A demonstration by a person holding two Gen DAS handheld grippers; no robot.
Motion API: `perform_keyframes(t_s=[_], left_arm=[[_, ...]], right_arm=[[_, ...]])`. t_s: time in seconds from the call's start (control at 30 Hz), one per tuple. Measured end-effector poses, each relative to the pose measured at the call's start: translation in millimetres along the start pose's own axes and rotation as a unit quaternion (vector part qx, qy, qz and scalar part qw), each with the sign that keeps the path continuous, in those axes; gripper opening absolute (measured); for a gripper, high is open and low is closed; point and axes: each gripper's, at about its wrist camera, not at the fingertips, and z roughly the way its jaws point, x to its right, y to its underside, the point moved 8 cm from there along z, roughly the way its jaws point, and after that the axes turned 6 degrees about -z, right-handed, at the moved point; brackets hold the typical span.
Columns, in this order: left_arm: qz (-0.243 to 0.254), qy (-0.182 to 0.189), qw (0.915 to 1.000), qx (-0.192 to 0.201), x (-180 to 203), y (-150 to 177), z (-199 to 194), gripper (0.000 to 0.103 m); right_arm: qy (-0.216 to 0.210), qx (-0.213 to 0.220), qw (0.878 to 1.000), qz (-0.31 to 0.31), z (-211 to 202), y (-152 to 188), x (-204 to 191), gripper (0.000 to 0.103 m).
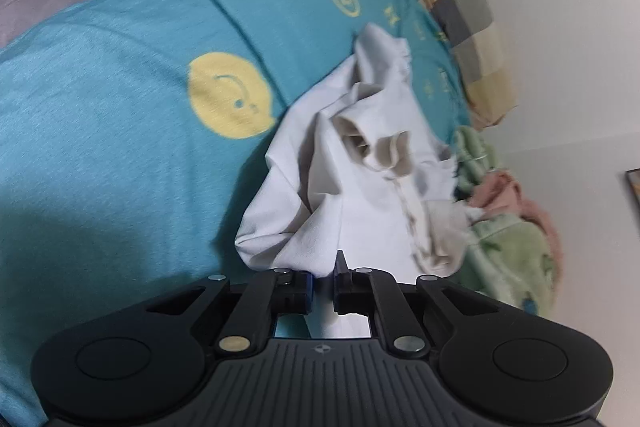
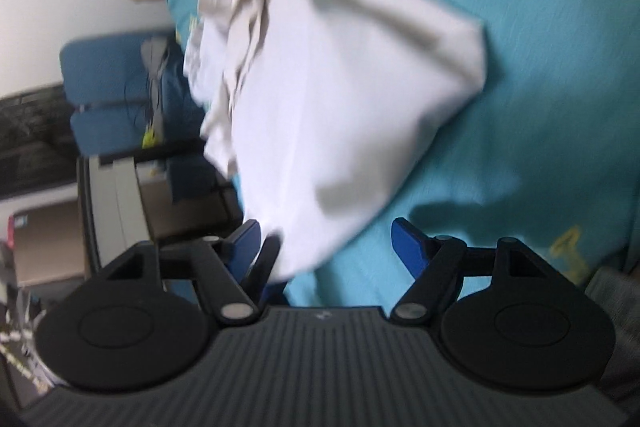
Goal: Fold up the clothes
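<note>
The white garment point(image 1: 352, 183) lies crumpled in the middle of my left wrist view, spread over the teal bedsheet point(image 1: 120, 115) with its yellow smiley print, one loose edge running down to the bottom centre of the frame. There my left gripper point(image 1: 323, 287) has its jaws pressed nearly together, pinching that edge between the pads. In my right wrist view the same cloth fills the centre as a bunched triangle, a low corner trailing toward the lower left. My right gripper point(image 2: 326, 247) has its jaws spread wide; the cloth hangs just beside the left finger and nothing is clamped. I judge this to be the very start of folding: one edge is secured and the garment is not yet laid flat. Next I would need a second hold with the right, on a corner well apart from the left's, then to pull the fabric taut. Both of my grippers point forward and tilt downward at the bed.
</note>
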Motion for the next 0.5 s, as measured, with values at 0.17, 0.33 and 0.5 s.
perform_keyframes(t_s=[0.17,0.33,0.5], left_arm=[[0.013,0.022,0.9997,0.005,12,-1,-11,0.007],[0.033,0.020,0.9992,0.003,37,-3,-33,0.007],[0.075,0.027,0.9967,0.018,90,8,-76,0.006]], right_arm=[[0.018,0.050,0.999,-0.007,-6,-17,2,0.028],[-0.008,0.092,0.994,-0.064,-24,-24,-26,0.010],[-0.036,0.128,0.984,-0.118,-62,-22,-69,0.008]])
